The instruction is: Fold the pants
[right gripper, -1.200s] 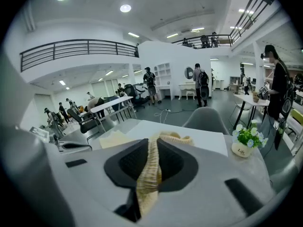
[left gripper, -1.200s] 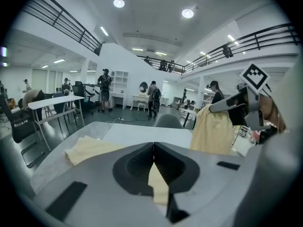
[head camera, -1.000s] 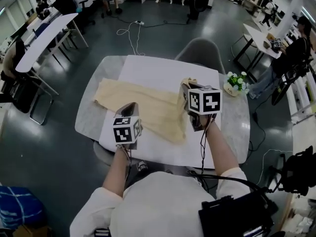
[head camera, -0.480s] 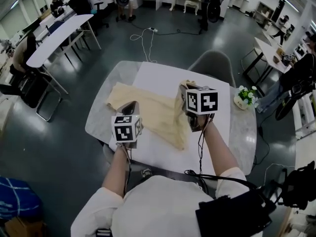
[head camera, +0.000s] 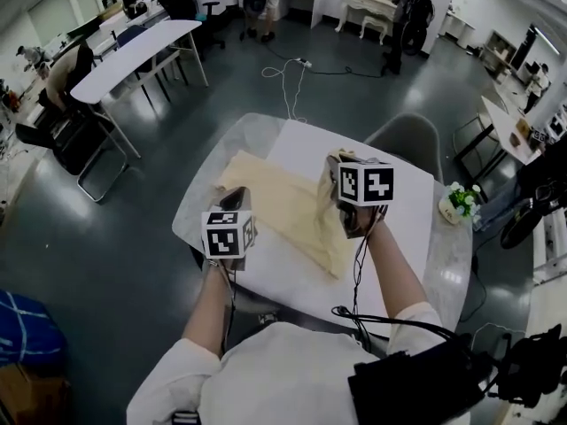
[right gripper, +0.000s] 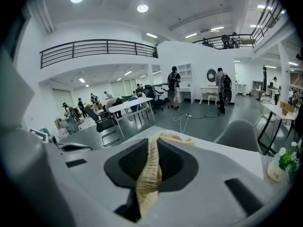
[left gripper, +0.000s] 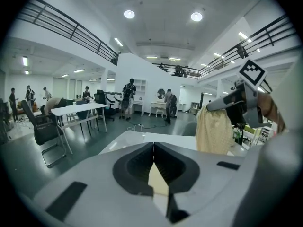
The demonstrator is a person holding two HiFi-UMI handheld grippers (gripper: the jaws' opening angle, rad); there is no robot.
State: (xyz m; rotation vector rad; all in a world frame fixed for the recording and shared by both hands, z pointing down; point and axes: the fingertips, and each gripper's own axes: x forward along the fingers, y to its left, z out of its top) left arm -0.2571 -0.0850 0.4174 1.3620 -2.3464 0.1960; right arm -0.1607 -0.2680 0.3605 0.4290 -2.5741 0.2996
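Observation:
Cream pants point(head camera: 282, 209) lie spread on the white table point(head camera: 306, 140), their near end lifted. My left gripper point(head camera: 234, 204) hangs over the table's near-left edge, shut on a thin fold of the cream cloth point(left gripper: 156, 179). My right gripper point(head camera: 337, 165) is held higher over the table's middle, shut on a ribbed edge of the pants point(right gripper: 148, 170), and cloth hangs down from it point(left gripper: 213, 131). In the left gripper view the right gripper point(left gripper: 215, 105) shows at the upper right. The jaws hide the gripped parts of the cloth.
A small pot of flowers point(head camera: 460, 201) stands at the table's right edge. A grey chair point(head camera: 409, 140) is tucked in on the far side. A long white desk point(head camera: 133, 51) with chairs, a floor cable point(head camera: 288, 73) and several people are farther off.
Both grippers have moved together across the table and slightly up, keeping their hold on the pants. The hanging cloth has followed, and the head view has swung.

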